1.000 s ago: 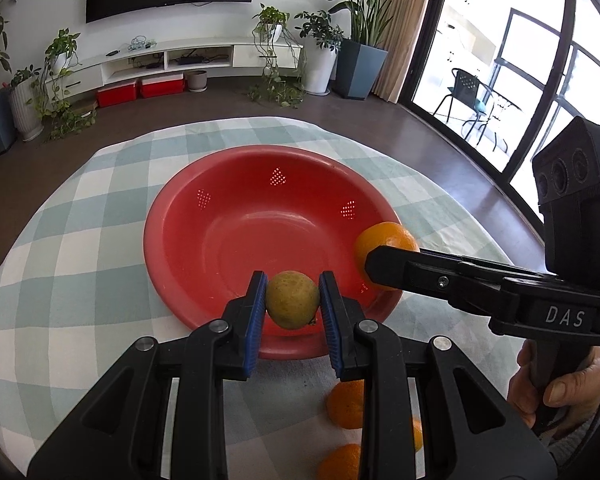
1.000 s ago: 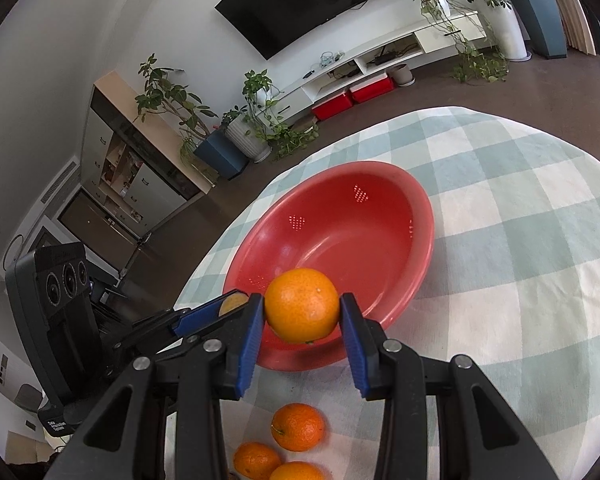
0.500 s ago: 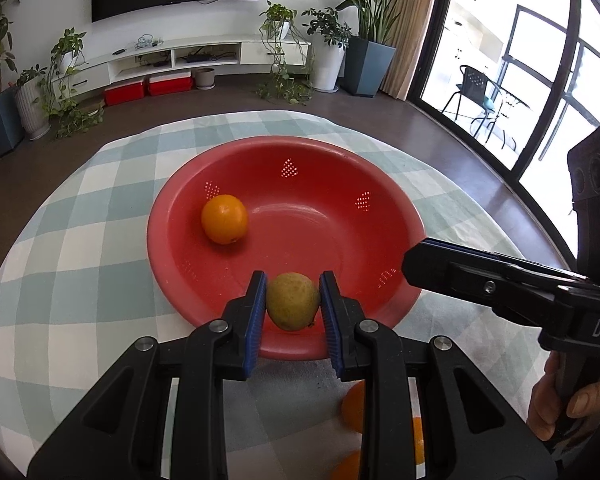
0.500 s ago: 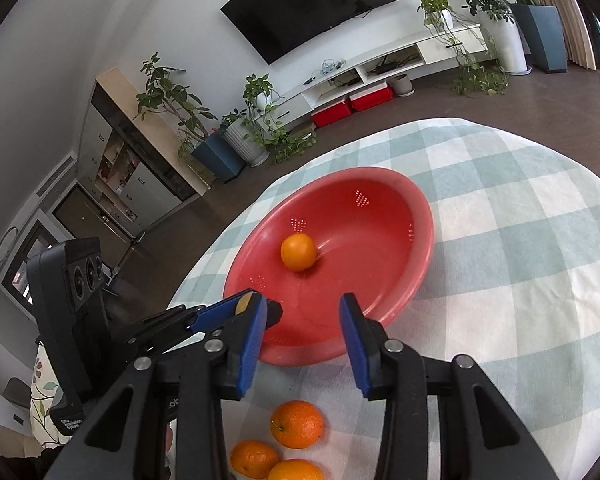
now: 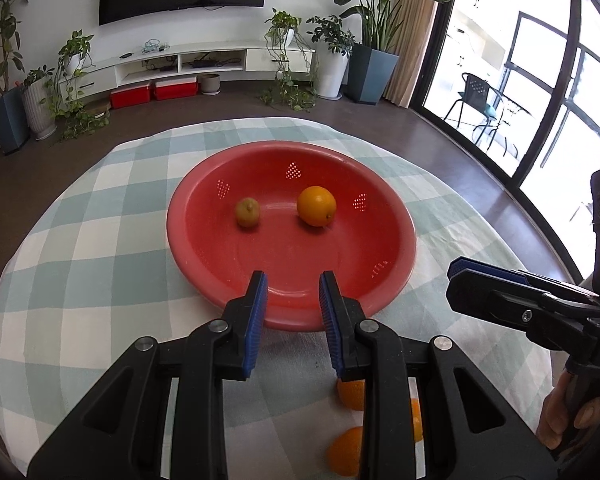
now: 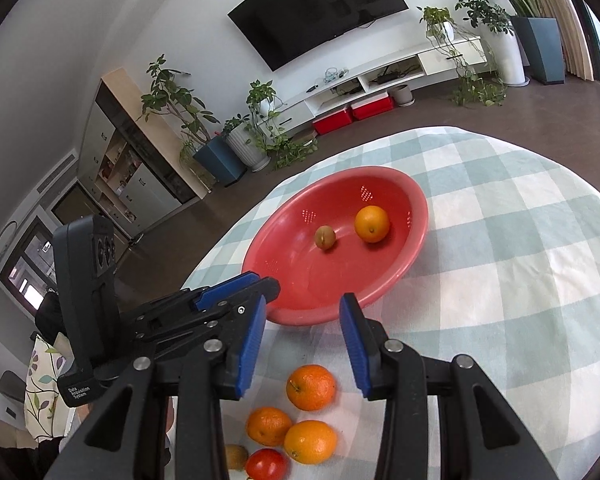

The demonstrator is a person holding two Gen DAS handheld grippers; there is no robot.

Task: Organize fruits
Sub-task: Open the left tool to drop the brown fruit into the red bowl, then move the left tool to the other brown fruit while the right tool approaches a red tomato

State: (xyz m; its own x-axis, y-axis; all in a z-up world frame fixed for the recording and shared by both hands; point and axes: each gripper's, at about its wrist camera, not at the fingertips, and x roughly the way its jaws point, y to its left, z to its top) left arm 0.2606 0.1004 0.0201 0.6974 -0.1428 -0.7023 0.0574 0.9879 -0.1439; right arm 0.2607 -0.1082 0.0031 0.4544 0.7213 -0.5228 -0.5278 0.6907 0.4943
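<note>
A red bowl (image 5: 284,256) (image 6: 300,280) sits on the checked tablecloth. Inside it lie an orange (image 5: 316,205) (image 6: 372,224) and a small brownish-green fruit (image 5: 247,212) (image 6: 325,237), a little apart. My left gripper (image 5: 293,280) hovers over the bowl's near rim, its jaws apart with nothing between them. My right gripper (image 6: 303,304) is just short of the rim, open and empty too. It shows at the right of the left wrist view (image 5: 460,280). Below it on the cloth lie three loose oranges (image 6: 310,387), a red fruit (image 6: 266,464) and a kiwi (image 6: 236,456).
The round table's cloth (image 5: 80,272) spreads to the left of the bowl and the cloth (image 6: 520,280) to its right. A hand (image 5: 568,412) grips the right tool's handle. Potted plants, a TV cabinet and glass doors stand far behind.
The right gripper let its orange go into the bowl, where it rolled across. The left gripper then released the brownish-green fruit into the bowl. Both grippers drew back slightly.
</note>
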